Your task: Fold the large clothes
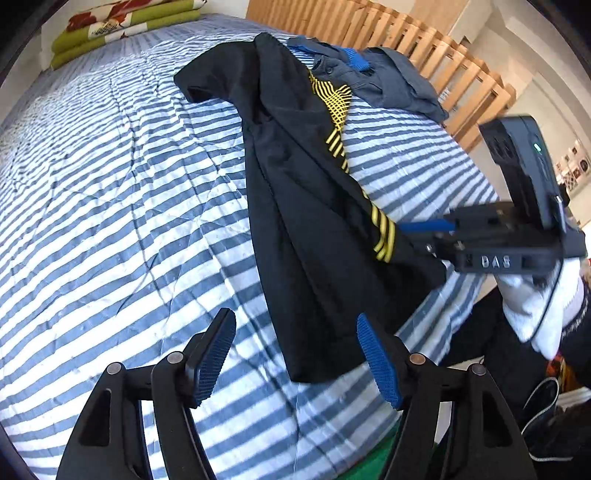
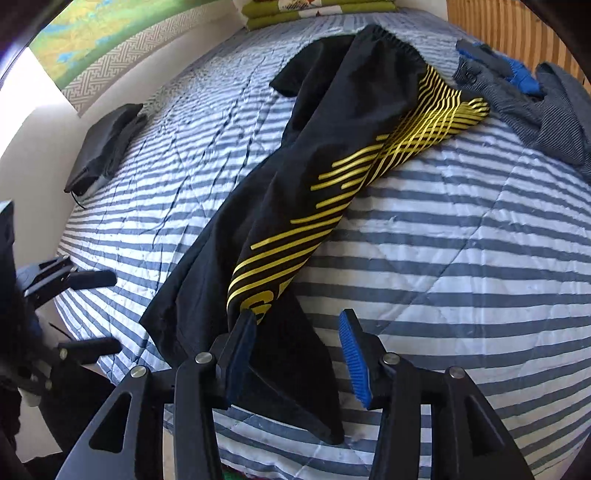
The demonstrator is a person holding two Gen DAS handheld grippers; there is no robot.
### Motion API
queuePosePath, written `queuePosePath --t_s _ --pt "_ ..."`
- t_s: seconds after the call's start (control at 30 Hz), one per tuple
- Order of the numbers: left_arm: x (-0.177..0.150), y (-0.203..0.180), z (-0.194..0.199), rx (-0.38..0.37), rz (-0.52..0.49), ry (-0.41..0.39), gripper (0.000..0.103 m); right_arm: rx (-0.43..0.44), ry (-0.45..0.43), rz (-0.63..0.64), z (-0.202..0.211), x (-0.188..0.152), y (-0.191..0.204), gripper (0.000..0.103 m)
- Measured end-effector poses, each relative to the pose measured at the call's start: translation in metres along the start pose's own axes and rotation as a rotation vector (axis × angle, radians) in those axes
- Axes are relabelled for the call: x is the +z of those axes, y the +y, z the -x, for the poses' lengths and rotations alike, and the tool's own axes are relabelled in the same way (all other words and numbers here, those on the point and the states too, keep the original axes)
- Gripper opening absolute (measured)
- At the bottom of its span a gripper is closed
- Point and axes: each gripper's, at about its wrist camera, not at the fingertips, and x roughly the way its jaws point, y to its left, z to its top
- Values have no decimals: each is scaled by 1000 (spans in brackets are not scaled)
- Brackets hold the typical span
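Note:
A black garment [image 1: 295, 206] with yellow stripes lies stretched lengthwise on the blue-and-white striped bed [image 1: 110, 184]. My left gripper [image 1: 297, 358] stands open just above the garment's near hem, nothing between its blue pads. To the right, my right gripper [image 1: 417, 240] is at the yellow-striped side edge, held by a white-gloved hand [image 1: 535, 306]. In the right wrist view the right gripper [image 2: 297, 354] is open over the near corner of the garment [image 2: 303, 206], whose cloth lies between and under its fingers. The left gripper [image 2: 107, 314] shows open at the left edge.
A crumpled grey-blue garment [image 1: 391, 81] lies at the far end beside a wooden slatted rail [image 1: 436, 55]. A folded dark item [image 2: 107, 144] rests near the wall. Folded green floral bedding [image 1: 122, 26] sits at the head of the bed. Striped bedcover [image 2: 461, 258] spreads right of the garment.

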Motion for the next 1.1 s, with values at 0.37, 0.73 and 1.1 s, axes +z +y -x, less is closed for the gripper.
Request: queuePosePath --t_s 0.37,0.73,1.1 --pt "-11 9 -7 -3 -88 30 2 40 -155 -90 45 57 -36 49" --pt "-30 53 51 59 -4 -21 2 -212 -80 -287 -60 180 -107 49" --pt "-37 99 97 187 84 -98 2 -143 -190 -276 26 87 -96 3"
